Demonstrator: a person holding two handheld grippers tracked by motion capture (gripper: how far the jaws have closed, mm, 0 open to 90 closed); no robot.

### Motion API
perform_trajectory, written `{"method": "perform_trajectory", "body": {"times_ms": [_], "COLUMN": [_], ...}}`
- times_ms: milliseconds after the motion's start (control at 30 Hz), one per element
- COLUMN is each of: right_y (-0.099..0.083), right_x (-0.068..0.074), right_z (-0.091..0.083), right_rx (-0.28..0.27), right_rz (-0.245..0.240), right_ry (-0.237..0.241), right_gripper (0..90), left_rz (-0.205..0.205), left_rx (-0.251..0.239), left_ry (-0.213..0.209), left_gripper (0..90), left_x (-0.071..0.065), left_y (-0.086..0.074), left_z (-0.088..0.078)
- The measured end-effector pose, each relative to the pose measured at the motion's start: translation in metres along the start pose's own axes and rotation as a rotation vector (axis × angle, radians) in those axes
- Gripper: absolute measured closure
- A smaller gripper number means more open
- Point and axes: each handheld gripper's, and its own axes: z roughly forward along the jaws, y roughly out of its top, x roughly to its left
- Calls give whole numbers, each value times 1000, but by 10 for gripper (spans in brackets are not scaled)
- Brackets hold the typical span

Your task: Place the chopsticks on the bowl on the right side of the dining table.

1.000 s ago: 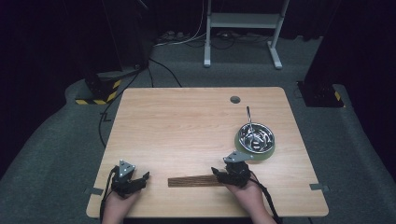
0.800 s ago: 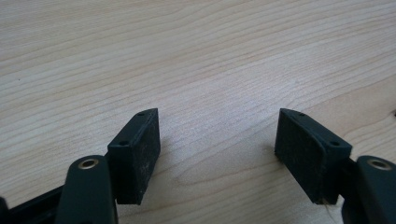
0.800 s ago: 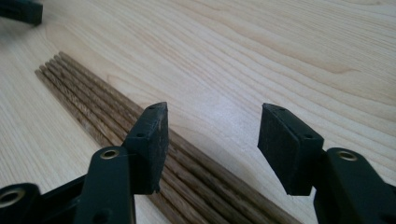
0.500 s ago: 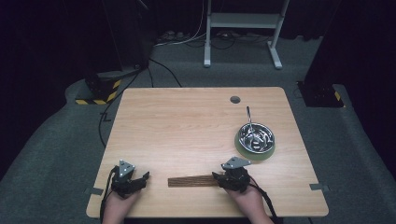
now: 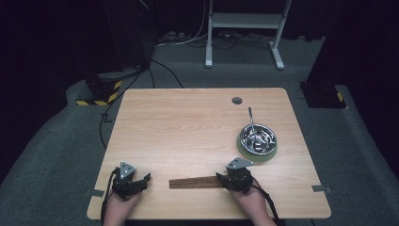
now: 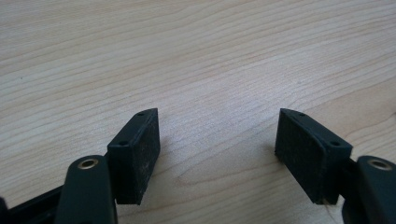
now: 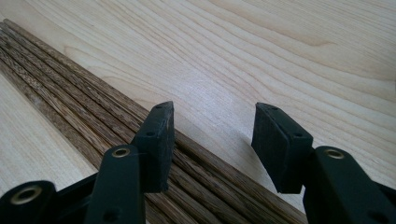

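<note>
Wooden table (image 5: 188, 127), steel bowl (image 5: 257, 139) beyond dark sticks (image 5: 195, 182)

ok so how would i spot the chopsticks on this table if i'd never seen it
Start at the light wooden table and go to its near edge, between the two hand-held grippers. The bundle of dark brown wooden chopsticks lies flat there, its end at the right gripper. It is long, dark and striped, unlike the round metal bowl farther back.
</note>
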Motion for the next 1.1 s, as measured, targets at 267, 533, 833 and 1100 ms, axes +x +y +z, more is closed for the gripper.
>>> {"method": "perform_trajectory", "body": {"times_ms": [267,533,833,1100], "right_y": [2,4,6,4], "right_x": [-3,-9,-13,-10], "right_z": [2,5,4,7], "right_rx": [-5,-4,-11,-3], "right_rz": [14,23,21,6], "right_ry": [-1,-13,-20,-32], "right_gripper": [482,479,491,510], "left_rz": [1,0,0,0], "left_rx": [1,1,0,0], "left_ry": [0,0,0,1], "left_gripper": [307,307,306,307], "left_x": [0,0,0,0], "left_y": [0,0,0,0], "left_z": [0,0,0,0]}}
